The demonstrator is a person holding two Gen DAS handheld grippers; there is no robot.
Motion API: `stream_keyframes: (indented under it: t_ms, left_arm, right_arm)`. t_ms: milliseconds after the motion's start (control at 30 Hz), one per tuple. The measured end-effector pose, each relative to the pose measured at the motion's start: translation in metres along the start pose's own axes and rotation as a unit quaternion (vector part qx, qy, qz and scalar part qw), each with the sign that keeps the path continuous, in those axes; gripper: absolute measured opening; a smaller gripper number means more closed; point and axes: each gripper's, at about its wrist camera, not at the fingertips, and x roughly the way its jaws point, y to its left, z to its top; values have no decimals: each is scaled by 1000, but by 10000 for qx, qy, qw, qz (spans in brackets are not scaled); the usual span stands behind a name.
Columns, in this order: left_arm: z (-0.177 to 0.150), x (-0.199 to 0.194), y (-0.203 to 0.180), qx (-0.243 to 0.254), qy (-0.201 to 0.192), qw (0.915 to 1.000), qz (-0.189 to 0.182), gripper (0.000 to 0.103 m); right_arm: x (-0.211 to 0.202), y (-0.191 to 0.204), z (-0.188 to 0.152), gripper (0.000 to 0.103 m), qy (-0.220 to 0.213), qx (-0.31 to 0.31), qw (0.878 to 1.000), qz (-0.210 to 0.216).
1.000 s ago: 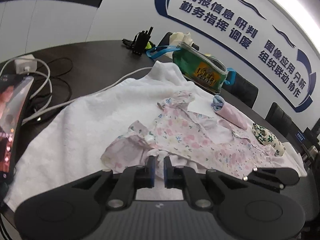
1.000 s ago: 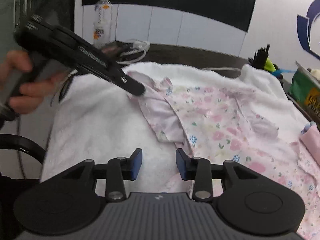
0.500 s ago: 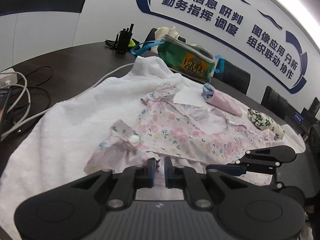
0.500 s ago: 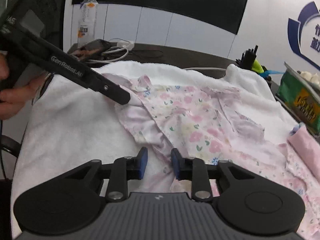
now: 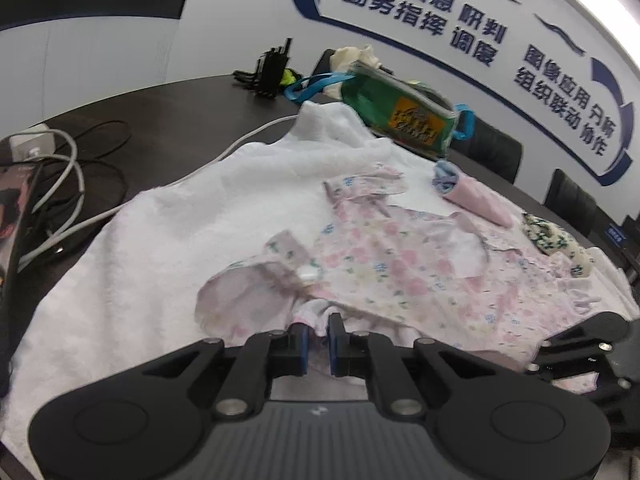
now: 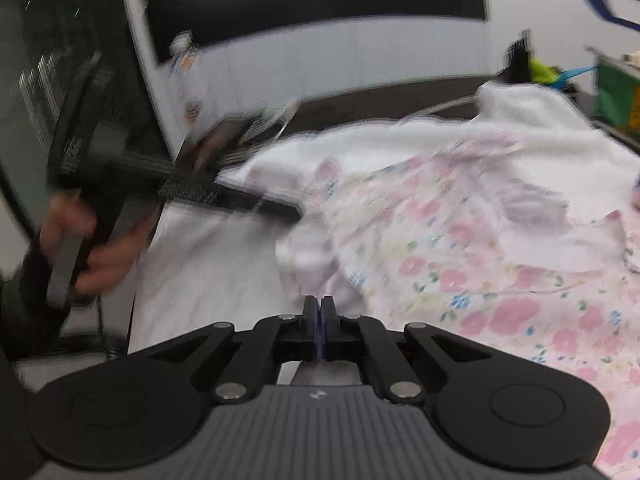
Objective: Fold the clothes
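1. The floral garment (image 5: pixel 400 268) lies crumpled on the white towel (image 5: pixel 168 240), which covers the counter (image 5: pixel 160 112).
2. The left claw (image 5: pixel 318 336) pinches the garment's near hem; the right claw (image 6: pixel 319 320), whose jaws have just been closing, is fully shut, and whether cloth sits between them cannot be told.
3. Risk: a thin pinch could slip, or drag the towel along.
4. Both claws angle downward toward the towel.

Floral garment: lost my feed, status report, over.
Left gripper shut on floral garment hem. Right gripper just closed at its edge; grip unclear. Garment unfolded on white towel. Nothing in the way.
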Motion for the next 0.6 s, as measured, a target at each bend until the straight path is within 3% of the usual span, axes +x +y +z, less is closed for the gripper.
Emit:
stream_keyframes:
  t_ms: [67,167,300,400,433,467,500,600]
  left_arm:
    - [-1,-1,-1,88,-21,9999,53,7]
    - [-4,-4,-3,263,-42,9996,135,7]
    - [-6,-21,-4,316,-102,9994,16,7]
    - [1,-42,6,261,-551,9981,-8,21]
    - [5,-42,10,265,-654,9972,230,34]
    - [9,-38,14,289,-672,9960,510,41]
    - [11,-33,18,302,-666,9947,726,40]
    - [15,-18,27,210,-392,9968,660,40]
  right_arm:
    - [-2,7,1,5,-52,-108,9999,72]
    - [-18,1,9,6,-508,186,9983,228]
    - [-16,-19,25,7,-679,586,9945,-539]
    - [-7,-47,43,30,-737,1039,9871,-973]
    - [-2,-56,52,43,-784,1170,9848,-1012]
    - [2,-66,62,50,-831,1301,9824,-1051]
    - [7,-75,72,54,-863,1425,9800,-1086]
    - [38,-104,103,59,-707,1677,9765,-1157]
